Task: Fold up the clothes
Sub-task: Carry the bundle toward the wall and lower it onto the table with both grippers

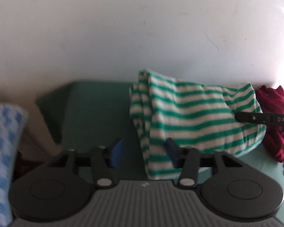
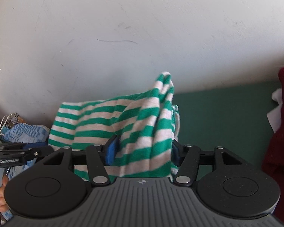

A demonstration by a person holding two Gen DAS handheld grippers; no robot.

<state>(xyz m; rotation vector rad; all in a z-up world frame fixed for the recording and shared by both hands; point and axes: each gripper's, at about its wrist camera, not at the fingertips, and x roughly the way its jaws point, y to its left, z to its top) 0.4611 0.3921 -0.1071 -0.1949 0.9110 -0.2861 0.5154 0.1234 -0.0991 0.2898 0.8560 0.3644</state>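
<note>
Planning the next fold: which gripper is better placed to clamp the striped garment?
Right, I'd judge. The striped garment fills the space between the right gripper fingers; in the left gripper it lies against one finger only, leaving a gap.

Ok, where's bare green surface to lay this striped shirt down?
Bare green surface lies between the blue checked cloth and the striped shirt; more between the shirt and the red garment. Crowded by the red garment.

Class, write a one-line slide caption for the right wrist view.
Right gripper straddles a green-and-white striped garment over a green surface, white wall behind.
</note>
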